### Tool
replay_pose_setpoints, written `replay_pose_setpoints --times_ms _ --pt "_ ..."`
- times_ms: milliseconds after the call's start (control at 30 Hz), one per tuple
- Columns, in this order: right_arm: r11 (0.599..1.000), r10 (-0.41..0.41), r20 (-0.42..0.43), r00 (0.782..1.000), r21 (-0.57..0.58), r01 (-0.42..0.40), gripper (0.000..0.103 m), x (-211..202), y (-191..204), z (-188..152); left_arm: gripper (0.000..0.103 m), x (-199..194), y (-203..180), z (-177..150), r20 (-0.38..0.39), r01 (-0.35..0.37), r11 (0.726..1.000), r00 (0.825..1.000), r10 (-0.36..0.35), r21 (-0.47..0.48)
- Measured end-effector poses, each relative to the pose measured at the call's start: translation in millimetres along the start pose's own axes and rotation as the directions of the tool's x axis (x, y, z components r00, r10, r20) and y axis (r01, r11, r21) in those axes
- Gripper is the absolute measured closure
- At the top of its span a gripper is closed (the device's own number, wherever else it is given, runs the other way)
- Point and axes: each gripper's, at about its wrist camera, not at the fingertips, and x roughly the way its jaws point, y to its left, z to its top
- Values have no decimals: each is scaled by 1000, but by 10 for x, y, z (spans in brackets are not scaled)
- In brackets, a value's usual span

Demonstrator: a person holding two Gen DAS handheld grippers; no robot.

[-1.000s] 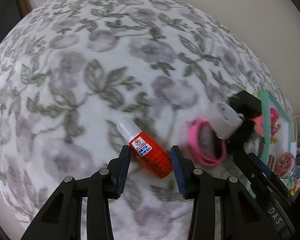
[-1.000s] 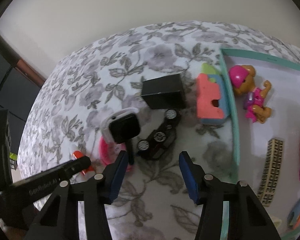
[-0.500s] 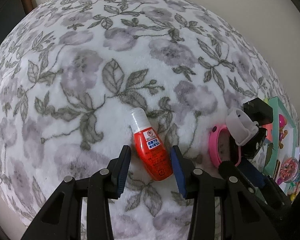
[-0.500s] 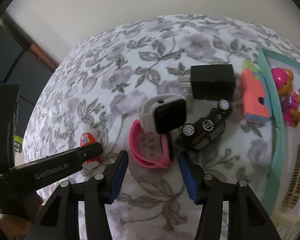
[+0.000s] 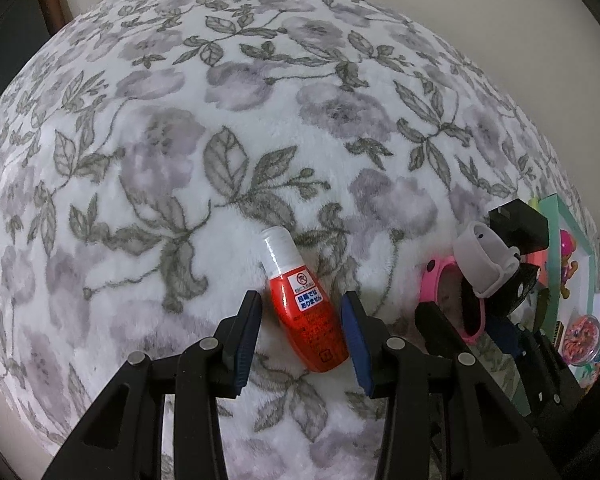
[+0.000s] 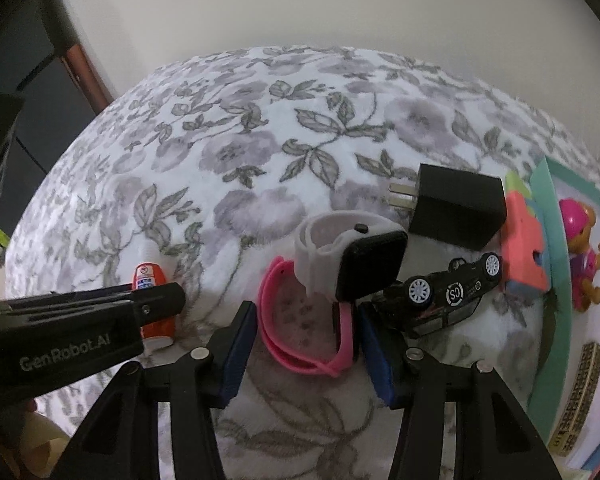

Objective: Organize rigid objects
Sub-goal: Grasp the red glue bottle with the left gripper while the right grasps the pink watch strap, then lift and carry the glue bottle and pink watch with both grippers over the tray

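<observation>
Our left gripper (image 5: pixel 302 332) is spread open around a small red bottle (image 5: pixel 306 312) lying on the floral blanket (image 5: pixel 260 120), white cap pointing away. The right pad looks close to the bottle's side; the left pad stands apart. To grip well, we judge we should centre first, then close on the wide red body, not the tapering neck.

In the right wrist view, our right gripper (image 6: pixel 306 340) is also open, straddling a pink band (image 6: pixel 300 320). A white watch (image 6: pixel 352 260) rests against the band, with an overturned toy car (image 6: pixel 448 296) just beside. We should lift gently, so the watch does not drag. The teal tray (image 6: pixel 548 280) lies to the right.
</observation>
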Motion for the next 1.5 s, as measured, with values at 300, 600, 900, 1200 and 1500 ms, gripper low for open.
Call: replay_pose_setpoints --times_ms 300,600,900,1200,1500 --pt "998 -36 28 999 -46 37 51 -5 34 -65 60 32 -175 -12 23 -67 997 998 66 49" --pt "1000 13 3 1000 -15 -13 52 -77 -50 -66 69 7 -72 -16 28 -35 999 999 35 -2" --pt "993 112 54 992 33 -114 52 -380 -70 73 73 -348 57 44 95 60 997 994 -56 -42" --pt "985 151 174 973 51 -162 52 -932 -151 267 73 -1086 -66 101 267 141 990 955 -132 -14" --pt "989 87 278 957 91 -117 52 -1543 -495 365 75 -1528 -461 77 376 219 973 897 -232 77"
